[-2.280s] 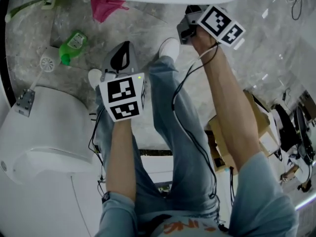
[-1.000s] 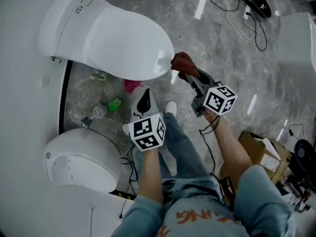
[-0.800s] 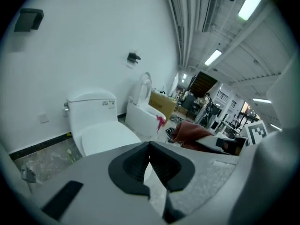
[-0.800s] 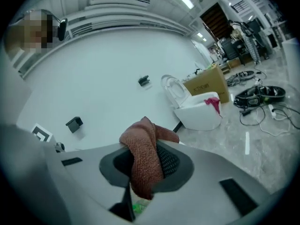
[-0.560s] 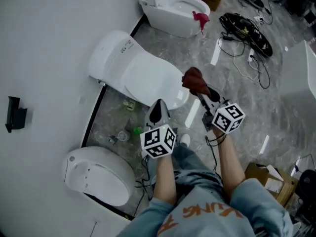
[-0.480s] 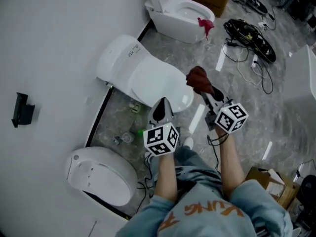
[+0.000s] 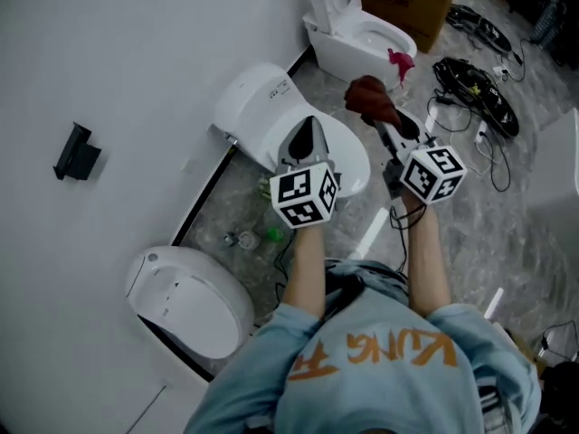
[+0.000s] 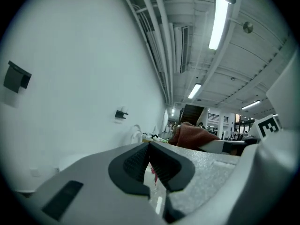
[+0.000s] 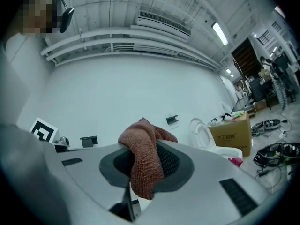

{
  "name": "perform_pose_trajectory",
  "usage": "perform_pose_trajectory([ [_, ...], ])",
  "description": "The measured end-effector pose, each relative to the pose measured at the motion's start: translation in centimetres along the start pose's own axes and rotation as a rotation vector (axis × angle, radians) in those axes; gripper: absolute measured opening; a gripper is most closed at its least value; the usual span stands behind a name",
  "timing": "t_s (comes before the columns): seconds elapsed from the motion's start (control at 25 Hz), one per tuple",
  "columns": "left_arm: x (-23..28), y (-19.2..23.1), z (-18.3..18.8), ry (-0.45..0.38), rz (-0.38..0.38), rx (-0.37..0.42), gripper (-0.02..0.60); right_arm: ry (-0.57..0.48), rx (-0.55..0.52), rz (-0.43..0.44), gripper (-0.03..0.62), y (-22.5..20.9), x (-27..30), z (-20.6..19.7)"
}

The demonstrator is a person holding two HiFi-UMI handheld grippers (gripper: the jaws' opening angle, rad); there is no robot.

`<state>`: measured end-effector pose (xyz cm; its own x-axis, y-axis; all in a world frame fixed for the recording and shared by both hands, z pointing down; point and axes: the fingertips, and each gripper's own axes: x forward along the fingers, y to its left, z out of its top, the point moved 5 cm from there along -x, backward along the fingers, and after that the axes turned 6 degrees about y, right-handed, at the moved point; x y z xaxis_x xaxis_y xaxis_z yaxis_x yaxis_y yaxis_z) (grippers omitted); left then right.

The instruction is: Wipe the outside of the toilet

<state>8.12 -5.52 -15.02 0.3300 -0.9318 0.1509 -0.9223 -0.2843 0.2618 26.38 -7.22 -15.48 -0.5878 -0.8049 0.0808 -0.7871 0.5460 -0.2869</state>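
Toilet (image 7: pixel 255 107), lid down, sits by the wall under both grippers; the label on its rear is too small to read. R gripper (image 7: pixel 382 123) is clamped on a red-brown cloth (image 7: pixel 366 98) near the toilet's front end; can't tell if they touch. L gripper (image 7: pixel 309 123) has its jaws pressed together, nothing between. Shirt (image 7: pixel 362 396) print reads "KUNG", the rest unclear. Cardboard box (image 9: pixel 230 134) print is illegible.
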Motion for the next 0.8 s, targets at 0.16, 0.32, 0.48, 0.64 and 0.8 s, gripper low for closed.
perform_pose_trajectory([
  [0.16,0.4,1.0,2.1,-0.024,0.011,0.035,0.000,-0.021,-0.082,-0.031,0.063,1.0,1.7,2.0],
  [0.32,1.2,1.4,3.6,-0.018,0.037,0.048,0.000,-0.006,-0.118,-0.052,0.063,0.8,2.6,3.1],
  [0.48,0.1,3.3,3.3,-0.019,0.041,0.047,0.000,-0.009,-0.128,-0.062,0.063,2.4,3.0,2.4],
  [0.64,0.9,3.5,3.4,-0.009,0.040,0.046,0.000,-0.008,-0.145,-0.070,0.063,2.1,3.6,2.8],
  [0.8,3.2,3.2,4.2,-0.005,0.045,0.046,0.000,0.002,-0.171,-0.065,0.063,0.5,4.9,4.1],
])
